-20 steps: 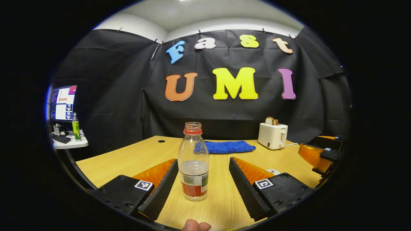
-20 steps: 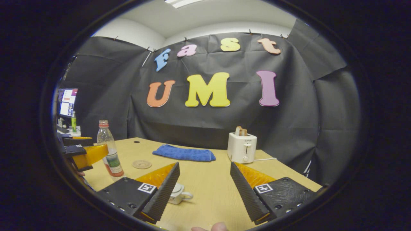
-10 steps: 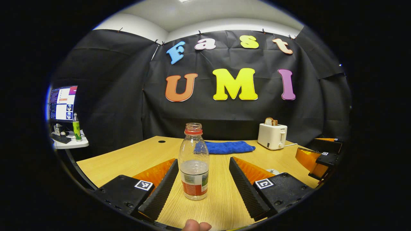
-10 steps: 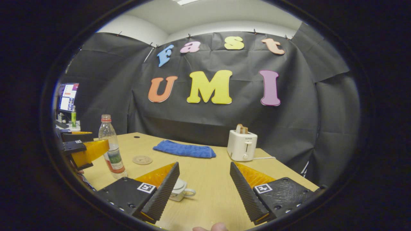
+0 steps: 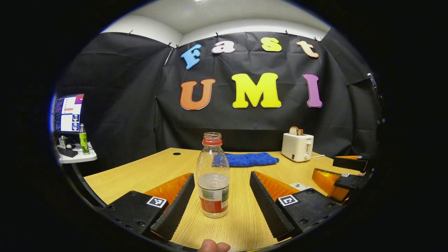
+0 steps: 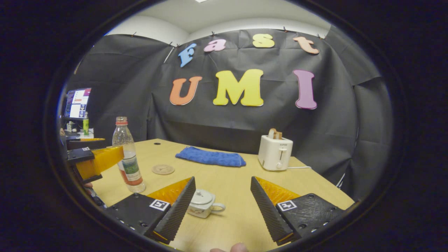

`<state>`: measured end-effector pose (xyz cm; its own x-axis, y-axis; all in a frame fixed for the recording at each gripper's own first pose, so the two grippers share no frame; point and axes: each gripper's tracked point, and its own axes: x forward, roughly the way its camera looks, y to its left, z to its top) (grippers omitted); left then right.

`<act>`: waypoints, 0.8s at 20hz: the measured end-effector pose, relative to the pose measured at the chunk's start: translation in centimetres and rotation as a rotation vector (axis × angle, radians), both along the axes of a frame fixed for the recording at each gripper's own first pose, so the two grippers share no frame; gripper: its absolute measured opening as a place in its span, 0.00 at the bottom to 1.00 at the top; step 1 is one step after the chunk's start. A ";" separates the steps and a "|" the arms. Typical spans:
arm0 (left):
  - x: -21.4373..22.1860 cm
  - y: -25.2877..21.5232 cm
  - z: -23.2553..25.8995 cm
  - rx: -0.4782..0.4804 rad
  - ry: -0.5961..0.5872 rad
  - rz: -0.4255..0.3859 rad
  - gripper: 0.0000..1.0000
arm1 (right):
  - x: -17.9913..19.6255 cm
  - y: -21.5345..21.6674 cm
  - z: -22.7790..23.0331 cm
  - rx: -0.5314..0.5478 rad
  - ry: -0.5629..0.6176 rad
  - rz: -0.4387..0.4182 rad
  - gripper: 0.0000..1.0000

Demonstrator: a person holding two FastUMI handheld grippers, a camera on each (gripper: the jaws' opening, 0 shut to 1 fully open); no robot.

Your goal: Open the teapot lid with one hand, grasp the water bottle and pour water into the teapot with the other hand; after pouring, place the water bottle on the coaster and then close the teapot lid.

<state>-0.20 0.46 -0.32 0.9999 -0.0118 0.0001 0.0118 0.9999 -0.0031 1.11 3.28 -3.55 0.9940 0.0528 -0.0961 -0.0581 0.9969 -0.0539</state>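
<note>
Left gripper point(image 5: 221, 203): fingers spread wide, bottle point(image 5: 212, 175) standing upright between them, touching neither. Bare wood shows on both sides of the bottle. Bottle uncapped, water partway up, resting on the counter point(image 5: 140, 173) toward its near left part.

Right gripper point(image 6: 222, 206): fingers likewise spread wide, holding nothing. Teapot point(image 6: 204, 203) sits on the counter just beyond the left finger point(image 6: 176, 210), partly hidden by it, lid on, handle pointing toward the gap between the fingers. In the left gripper view a sliver of the teapot point(image 5: 297, 186) peeks over the right finger, with the right gripper point(image 5: 344, 175) beyond it at the counter's right side.

In the right gripper view the left gripper point(image 6: 94, 161) shows at the left, bottle point(image 6: 128, 157) just beside it. Coaster point(image 6: 163, 169) lies flat, beyond the bottle toward the counter's middle, apart from it, with open wood all round.

Towel point(image 6: 210, 157) lies along the far edge; toaster point(image 6: 275, 152) stands near the far right corner, cord trailing right. Wide bare stretch of counter between teapot, towel and toaster. Side shelf with monitor point(image 5: 68, 112) and green bottle point(image 5: 83, 139) off the counter's left edge.
</note>
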 end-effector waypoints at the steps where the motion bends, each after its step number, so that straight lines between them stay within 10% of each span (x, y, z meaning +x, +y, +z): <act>1: 0.1 0.1 0.0 -0.002 0.002 0.000 0.99 | 0.4 0.5 -0.6 0.004 0.020 0.014 0.97; 9: -0.2 0.9 -0.8 -0.021 0.025 0.002 0.99 | 3.3 2.2 -2.8 0.031 0.086 0.032 0.96; 16: 0.1 1.3 -1.9 -0.041 0.057 -0.002 1.00 | 4.8 3.8 -3.7 -0.013 0.121 0.060 0.53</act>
